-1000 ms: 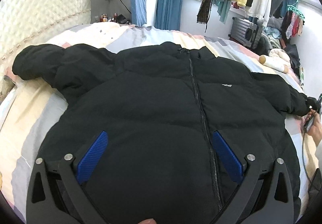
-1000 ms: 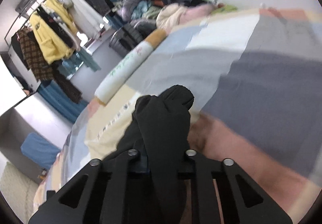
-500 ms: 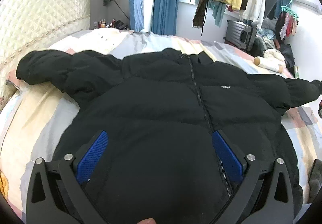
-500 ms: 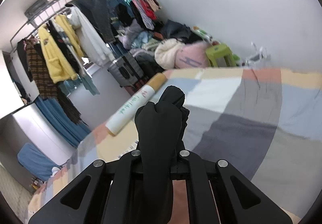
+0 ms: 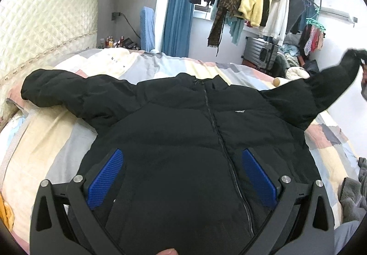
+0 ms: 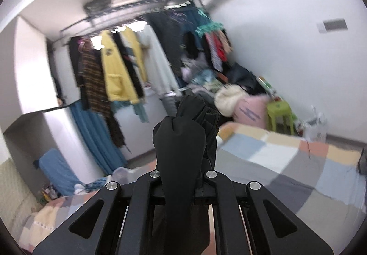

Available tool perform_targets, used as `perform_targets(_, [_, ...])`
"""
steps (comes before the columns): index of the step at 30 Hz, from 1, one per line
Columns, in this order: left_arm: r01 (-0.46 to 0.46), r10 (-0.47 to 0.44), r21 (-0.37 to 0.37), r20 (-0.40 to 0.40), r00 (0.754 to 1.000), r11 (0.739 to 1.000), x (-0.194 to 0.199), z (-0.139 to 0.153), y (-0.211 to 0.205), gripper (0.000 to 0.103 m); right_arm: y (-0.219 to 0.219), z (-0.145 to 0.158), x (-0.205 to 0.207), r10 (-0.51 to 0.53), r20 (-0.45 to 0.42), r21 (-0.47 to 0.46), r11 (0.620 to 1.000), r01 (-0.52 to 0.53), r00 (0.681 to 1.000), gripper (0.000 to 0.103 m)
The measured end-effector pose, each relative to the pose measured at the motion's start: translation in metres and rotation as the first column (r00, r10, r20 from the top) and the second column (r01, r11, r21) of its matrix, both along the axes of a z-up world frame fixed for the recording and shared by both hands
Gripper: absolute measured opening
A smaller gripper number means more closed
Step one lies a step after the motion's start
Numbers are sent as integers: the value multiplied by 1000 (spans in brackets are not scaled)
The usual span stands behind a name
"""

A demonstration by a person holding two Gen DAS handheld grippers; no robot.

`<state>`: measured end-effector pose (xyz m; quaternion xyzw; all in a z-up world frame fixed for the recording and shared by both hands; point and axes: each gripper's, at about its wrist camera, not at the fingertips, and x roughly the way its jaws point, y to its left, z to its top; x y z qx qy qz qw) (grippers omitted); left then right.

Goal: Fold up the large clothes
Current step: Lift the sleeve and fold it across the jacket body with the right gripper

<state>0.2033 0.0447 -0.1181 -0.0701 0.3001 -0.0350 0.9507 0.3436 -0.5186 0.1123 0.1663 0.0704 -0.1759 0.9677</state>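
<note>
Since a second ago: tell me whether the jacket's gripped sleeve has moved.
Yes. The sleeve, clamped in the right gripper, lay on the bedspread earlier; now it is lifted up off it, its cuff level with the suitcase.

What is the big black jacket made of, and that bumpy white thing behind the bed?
The black puffer jacket looks like smooth, slightly shiny synthetic fabric over soft filling: it bulges in padded bands, with a zipper down the front. The quilted headboard looks like cream padded leather-like or vinyl material, stitched in diamonds with a faint sheen, though I can't be sure which.
</note>
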Motion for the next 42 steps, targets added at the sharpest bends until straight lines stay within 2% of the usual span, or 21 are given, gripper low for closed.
perform_targets(4, [0,0,9,32,999,1000,-14,5,7,103,63,25,-5,65,31,-49,997,-63,997,5])
perform_targets(9, [4,-8,57,76,997,998,-25,8,12,103,143,41,-3,167,44,-100,982,-162,985,6])
perform_targets(14, [-2,-2,50,85,996,999,-26,7,28,103,229,34,3,302,18,-160,942,-295,953,7])
perform_targets(17, [2,-4,36,81,997,999,-26,6,40,103,281,18,11,391,-11,-187,903,-386,920,7])
perform_targets(20, [-10,8,19,92,996,1000,-30,7,51,103,331,-13,22,474,-65,-198,856,-477,878,7])
perform_targets(26, [-54,55,-15,113,992,998,-32,8,79,103,422,-93,46,622,-197,-174,739,-651,758,7])
perform_targets(31, [-91,94,-32,89,992,995,-26,-1,96,103,481,-165,57,683,-305,-130,660,-740,664,8])
perform_targets(36, [-100,105,-96,55,993,990,-19,-13,112,103,519,-238,66,697,-406,-81,616,-783,591,8])
perform_targets(42, [-94,96,-102,12,995,990,-7,-29,113,103,541,-316,74,682,-521,-34,584,-811,513,8])
